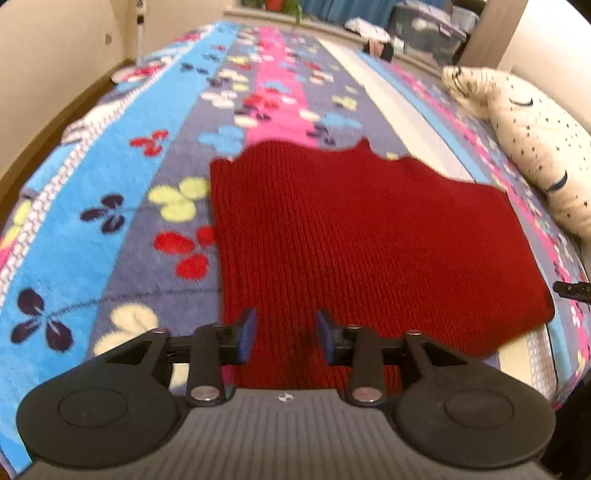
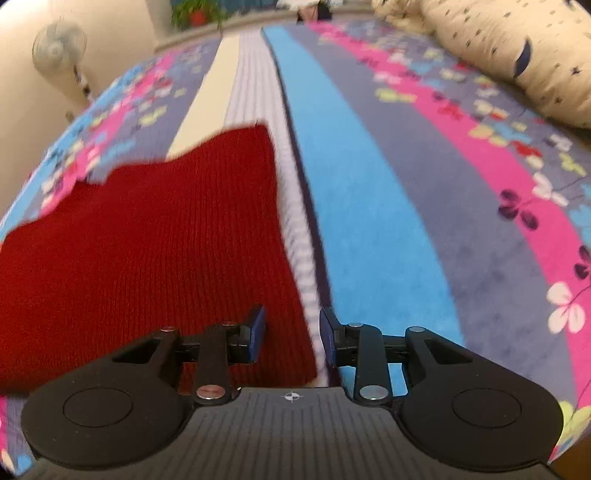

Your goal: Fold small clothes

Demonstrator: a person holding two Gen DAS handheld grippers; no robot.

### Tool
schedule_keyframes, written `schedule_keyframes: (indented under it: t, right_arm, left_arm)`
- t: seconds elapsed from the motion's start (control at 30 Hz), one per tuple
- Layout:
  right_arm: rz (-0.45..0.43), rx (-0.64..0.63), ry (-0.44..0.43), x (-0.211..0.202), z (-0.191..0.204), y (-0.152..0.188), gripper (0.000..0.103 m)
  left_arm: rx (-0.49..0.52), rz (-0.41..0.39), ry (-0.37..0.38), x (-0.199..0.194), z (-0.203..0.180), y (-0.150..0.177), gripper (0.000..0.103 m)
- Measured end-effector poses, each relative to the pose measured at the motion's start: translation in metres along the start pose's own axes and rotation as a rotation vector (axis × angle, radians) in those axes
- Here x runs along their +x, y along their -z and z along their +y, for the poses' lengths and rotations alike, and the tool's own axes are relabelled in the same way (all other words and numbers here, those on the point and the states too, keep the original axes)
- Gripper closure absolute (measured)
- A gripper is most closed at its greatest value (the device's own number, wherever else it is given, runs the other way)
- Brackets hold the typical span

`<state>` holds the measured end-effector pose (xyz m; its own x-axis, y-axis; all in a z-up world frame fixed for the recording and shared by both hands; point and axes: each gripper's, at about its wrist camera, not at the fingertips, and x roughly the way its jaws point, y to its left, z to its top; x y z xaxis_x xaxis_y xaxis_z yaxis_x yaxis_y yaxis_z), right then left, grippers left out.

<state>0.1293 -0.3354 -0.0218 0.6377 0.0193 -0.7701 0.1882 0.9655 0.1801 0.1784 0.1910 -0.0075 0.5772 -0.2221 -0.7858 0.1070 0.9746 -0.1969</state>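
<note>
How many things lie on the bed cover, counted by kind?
Red knitted garment: 1
Cream pillow with dark marks: 1
Total: 2

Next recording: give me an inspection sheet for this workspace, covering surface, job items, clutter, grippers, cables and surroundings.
Surface: striped floral fleece blanket covering a bed.
Job's things: dark red ribbed knit garment, lying flat, far edge uneven.
Clutter: cream star-print pillow beside the garment.
Grippers: left gripper over the garment's near edge, jaws apart, nothing pinched; right gripper over its right edge, jaws apart.
Cables: nothing seen.
Surroundings: white standing fan, potted plant, piled items at the far end.
</note>
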Motion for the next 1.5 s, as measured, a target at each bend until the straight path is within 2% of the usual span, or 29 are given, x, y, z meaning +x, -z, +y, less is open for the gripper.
schedule_keyframes:
  t: [0.17, 0.33, 0.47, 0.67, 0.77, 0.9, 1.03, 1.2, 1.4, 1.47, 1.5]
  right_arm:
    - [-0.112, 0.059, -0.002, -0.013, -0.008, -0.006, 0.064]
    - [-0.221, 0.015, -0.016, -0.027, 0.003, -0.006, 0.062]
    - [-0.251, -0.042, -0.006, -0.030, 0.021, -0.001, 0.062]
    - [-0.249, -0.044, -0.046, -0.032, 0.042, 0.004, 0.062]
    - [-0.242, -0.080, -0.080, -0.033, 0.059, 0.010, 0.071]
    - [-0.248, -0.133, -0.122, -0.036, 0.083, 0.018, 0.101]
    - [-0.265, -0.196, -0.147, -0.040, 0.113, 0.031, 0.101]
    - [-0.226, -0.288, -0.227, -0.041, 0.157, 0.049, 0.100]
    - [-0.217, -0.447, -0.351, -0.055, 0.237, 0.080, 0.099]
    - [-0.212, -0.527, -0.393, -0.057, 0.266, 0.093, 0.097]
    - [-0.205, -0.569, -0.414, -0.057, 0.281, 0.100, 0.092]
  left_arm:
    - [-0.044, -0.067, -0.020, -0.013, 0.003, -0.006, 0.045]
    - [-0.078, -0.126, -0.056, -0.023, 0.009, -0.010, 0.044]
    - [-0.089, -0.115, -0.067, -0.023, 0.012, -0.011, 0.043]
    - [-0.095, -0.121, -0.082, -0.026, 0.015, -0.010, 0.043]
    - [-0.101, -0.121, -0.092, -0.026, 0.017, -0.011, 0.043]
    - [-0.115, -0.117, -0.104, -0.027, 0.020, -0.012, 0.043]
    - [-0.121, -0.085, -0.143, -0.024, 0.025, -0.012, 0.043]
    - [-0.127, -0.025, -0.166, -0.015, 0.032, -0.009, 0.043]
    - [-0.133, -0.014, -0.151, -0.015, 0.037, -0.007, 0.043]
    - [-0.140, -0.014, -0.146, -0.016, 0.040, -0.007, 0.043]
    - [-0.147, -0.015, -0.143, -0.017, 0.042, -0.007, 0.043]
